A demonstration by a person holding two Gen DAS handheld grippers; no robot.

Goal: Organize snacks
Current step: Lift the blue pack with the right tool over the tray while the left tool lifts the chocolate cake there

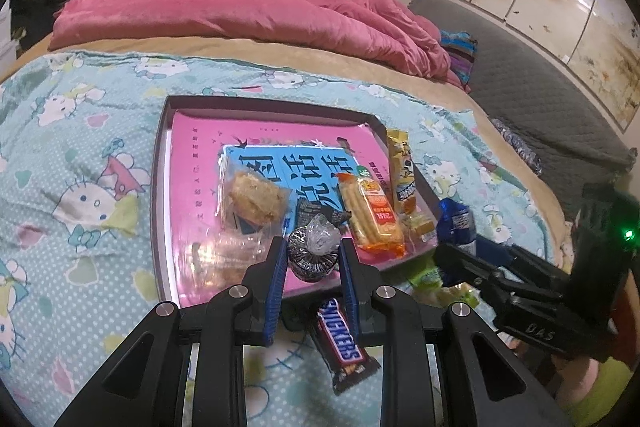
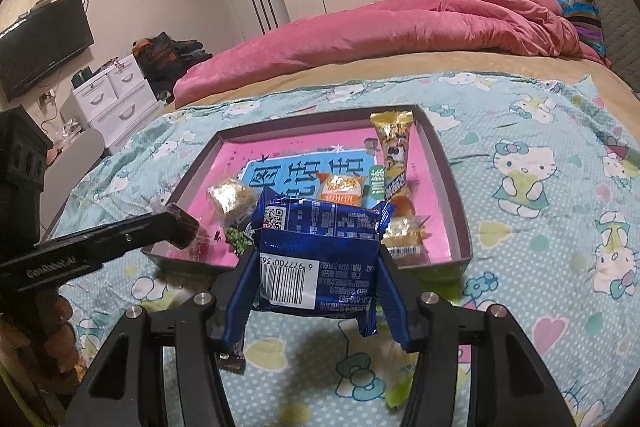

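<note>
Left wrist view: the left hand-held gripper (image 1: 313, 254) is closed on a dark round cake (image 1: 313, 254) in clear wrap, its blue pads pressing the cake's two sides. The cake hangs over the near edge of the tray (image 1: 159, 163), a shallow dark-rimmed box lid with a pink printed floor, which lies on a bed (image 1: 80, 147) covered by a cartoon-cat sheet. Inside the tray lie a pale crumbly pastry (image 1: 256, 199) in clear film, an orange biscuit pack (image 1: 374, 219) and, along the right wall, a yellow bar (image 1: 402, 167). A Snickers bar (image 1: 342, 341) lies on the sheet just outside the tray's near edge, below the gripper's fingers.

Right wrist view: the right hand-held gripper (image 2: 318, 263) grips a blue packet (image 2: 318, 251), barcode side facing the camera, with both fingers against the packet's sides. The packet is held just in front of the tray's near rim, above the sheet. In the left wrist view the same packet (image 1: 456, 219) appears just beside the tray's right near corner. In the right wrist view, the left gripper reaches in from the left, its tip over the tray's near left corner. A small gold-wrapped sweet (image 2: 406, 231) lies inside the tray near its right near corner. A pink quilt (image 2: 380, 31) is bunched at the far side of the bed.
</note>
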